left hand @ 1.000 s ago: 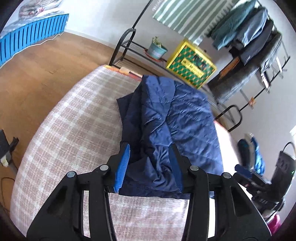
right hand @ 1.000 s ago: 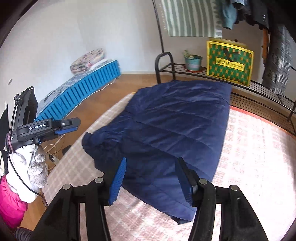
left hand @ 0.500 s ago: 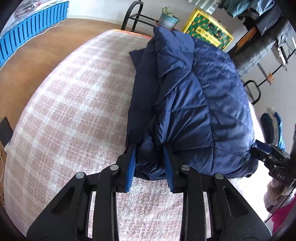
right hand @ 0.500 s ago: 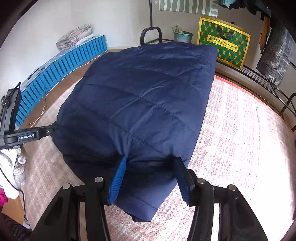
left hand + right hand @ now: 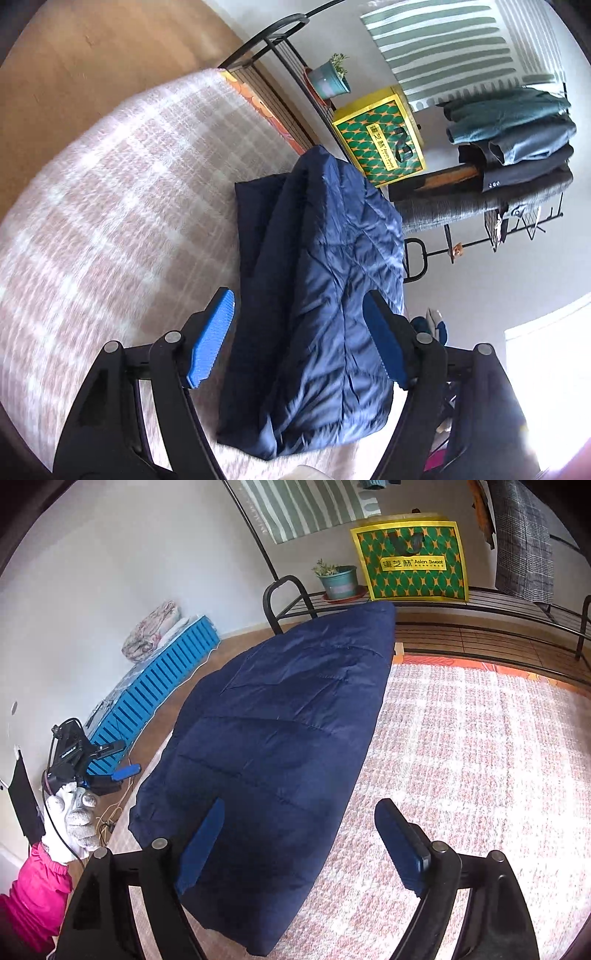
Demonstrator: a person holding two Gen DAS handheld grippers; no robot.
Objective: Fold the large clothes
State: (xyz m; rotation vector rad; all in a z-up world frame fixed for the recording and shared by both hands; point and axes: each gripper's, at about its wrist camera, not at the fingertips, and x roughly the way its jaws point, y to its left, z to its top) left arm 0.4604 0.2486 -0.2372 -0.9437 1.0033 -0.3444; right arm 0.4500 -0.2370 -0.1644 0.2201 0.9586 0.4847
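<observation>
The jacket (image 5: 325, 295) lies folded into a long narrow bundle on the plaid bed (image 5: 110, 206), mid-frame; judging by that, lengthwise folds are done and a crosswise fold is left. The left tongs (image 5: 299, 339) gape wide, empty, straddling it from above. The right tongs (image 5: 303, 849) also gape wide, over its lower right edge.
</observation>
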